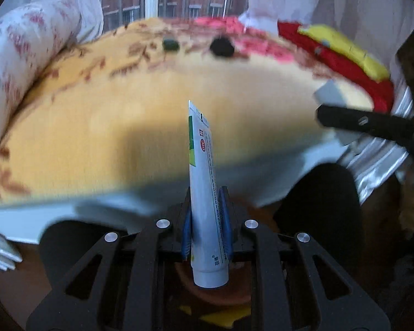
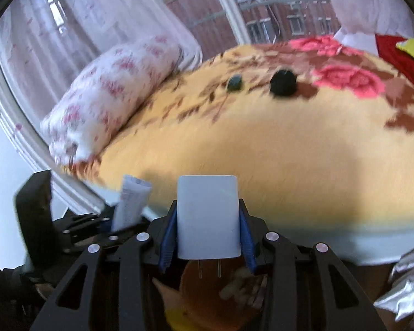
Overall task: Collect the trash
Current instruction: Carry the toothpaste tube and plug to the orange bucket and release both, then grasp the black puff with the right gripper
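A white ointment tube (image 1: 207,193) stands upright between the blue pads (image 1: 187,231) of the left hand-held gripper (image 1: 206,220), which is clamped on its lower body. The crimped flat end points up and the round cap end hangs below the fingers. Green and yellow print and a red oval mark show on its upper part. The same tube (image 2: 131,202) shows at the lower left of the right wrist view, sticking up out of the left hand-held gripper (image 2: 111,224).

A white plug-in charger (image 2: 208,216) sits squarely between the blue pads (image 2: 168,241) of the right hand-held gripper (image 2: 208,237), whose fingers are closed tight against its two sides. Its two metal prongs point down, toward the camera. In the left wrist view the right hand-held gripper (image 1: 345,110) reaches in from the right edge with the pale block of the charger (image 1: 329,92) partly visible at its tip.

Both held things hover near the front edge of a bed (image 2: 262,151) covered by a yellow blanket with brown leaves and pink flowers. Two small dark items, one greenish (image 2: 234,82) and one black (image 2: 283,82), lie far back on the blanket, near each other but apart; blur hides what they are. A white pillow with pink print (image 2: 110,99) lies at the bed's left side, and a red and yellow cushion (image 1: 345,52) at the far right. Behind the bed hang sheer curtains (image 2: 69,22) before a window with a brick building outside. Crinkled silver foil (image 2: 408,289) shows at the lower right.
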Action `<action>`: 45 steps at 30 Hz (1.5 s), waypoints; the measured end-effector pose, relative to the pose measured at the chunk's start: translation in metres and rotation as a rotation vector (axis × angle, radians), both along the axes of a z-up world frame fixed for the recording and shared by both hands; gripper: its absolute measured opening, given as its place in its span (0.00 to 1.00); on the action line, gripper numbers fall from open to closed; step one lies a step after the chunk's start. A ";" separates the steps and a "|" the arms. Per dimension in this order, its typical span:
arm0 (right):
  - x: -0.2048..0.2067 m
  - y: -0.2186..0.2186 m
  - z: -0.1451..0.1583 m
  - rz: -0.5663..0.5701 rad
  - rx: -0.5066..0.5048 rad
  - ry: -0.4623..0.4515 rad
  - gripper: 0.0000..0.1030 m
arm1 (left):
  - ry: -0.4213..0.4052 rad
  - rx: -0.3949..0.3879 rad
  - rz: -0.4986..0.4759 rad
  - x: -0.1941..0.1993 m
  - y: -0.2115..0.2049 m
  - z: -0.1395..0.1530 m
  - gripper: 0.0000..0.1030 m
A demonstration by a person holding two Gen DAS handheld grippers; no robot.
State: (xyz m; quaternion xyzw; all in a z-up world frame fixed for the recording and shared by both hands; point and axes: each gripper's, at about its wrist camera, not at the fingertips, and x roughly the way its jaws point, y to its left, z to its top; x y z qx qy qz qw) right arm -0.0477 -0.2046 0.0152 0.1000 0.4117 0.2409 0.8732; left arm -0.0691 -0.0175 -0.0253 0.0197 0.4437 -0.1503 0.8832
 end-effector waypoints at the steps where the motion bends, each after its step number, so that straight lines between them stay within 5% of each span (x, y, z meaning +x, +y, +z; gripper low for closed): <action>1: -0.006 0.004 -0.007 0.003 -0.002 0.024 0.39 | 0.032 -0.010 0.007 -0.001 0.002 -0.010 0.17; 10: -0.035 0.027 -0.094 -0.047 -0.152 0.236 0.39 | 0.283 -0.005 0.040 0.006 0.003 -0.086 0.17; 25: -0.030 0.031 -0.120 -0.082 -0.174 0.335 0.39 | 0.323 0.045 0.035 0.009 -0.001 -0.100 0.18; 27: -0.030 0.033 -0.123 -0.080 -0.176 0.345 0.41 | 0.326 0.061 0.040 0.010 -0.008 -0.105 0.20; 28: -0.030 0.032 -0.122 -0.083 -0.179 0.345 0.51 | 0.330 0.071 0.044 0.010 -0.011 -0.106 0.24; 30: -0.031 0.032 -0.118 -0.095 -0.182 0.326 0.61 | 0.320 0.082 0.053 0.010 -0.012 -0.105 0.62; 31: -0.032 0.032 -0.115 -0.100 -0.184 0.313 0.61 | 0.309 0.083 0.056 0.009 -0.012 -0.104 0.66; 39: -0.040 0.021 -0.069 -0.067 -0.134 0.223 0.60 | 0.222 0.110 0.053 0.008 -0.008 -0.069 0.67; 43: -0.016 0.008 -0.006 -0.015 -0.112 0.076 0.62 | 0.142 0.001 0.024 0.013 0.010 -0.010 0.67; 45: 0.019 -0.001 0.017 -0.024 -0.105 0.028 0.67 | 0.074 -0.023 0.041 0.021 0.016 0.016 0.75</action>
